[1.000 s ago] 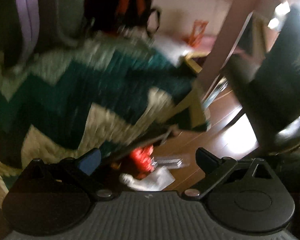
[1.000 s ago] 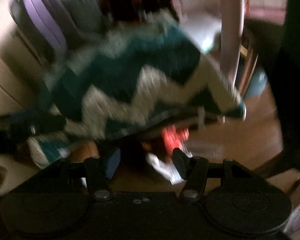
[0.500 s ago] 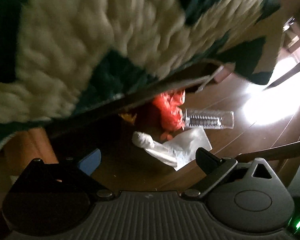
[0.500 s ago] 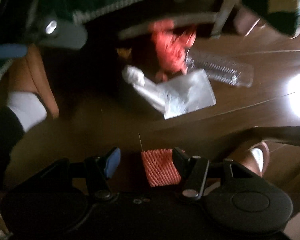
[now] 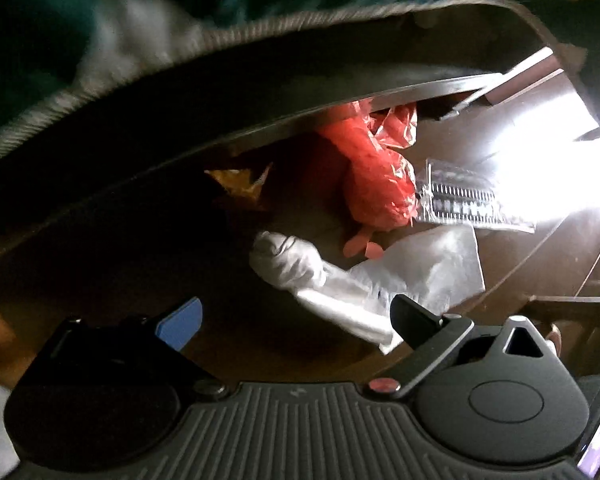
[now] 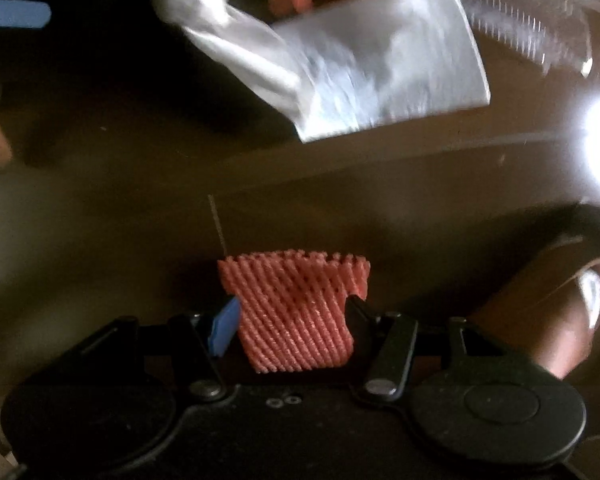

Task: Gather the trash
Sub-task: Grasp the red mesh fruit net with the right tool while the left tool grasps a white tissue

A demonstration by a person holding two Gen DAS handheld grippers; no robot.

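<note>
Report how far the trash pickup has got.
Nothing visibly binned. In hand: right gripper closing around a pink foam net sleeve. Left gripper open, empty. Left on the floor: crumpled white plastic bag, red plastic bag, clear ribbed plastic tray.

A home: dark wooden floorboards at the right of the frame, a knitted teal-and-cream blanket draped across the top, household litter beneath.
</note>
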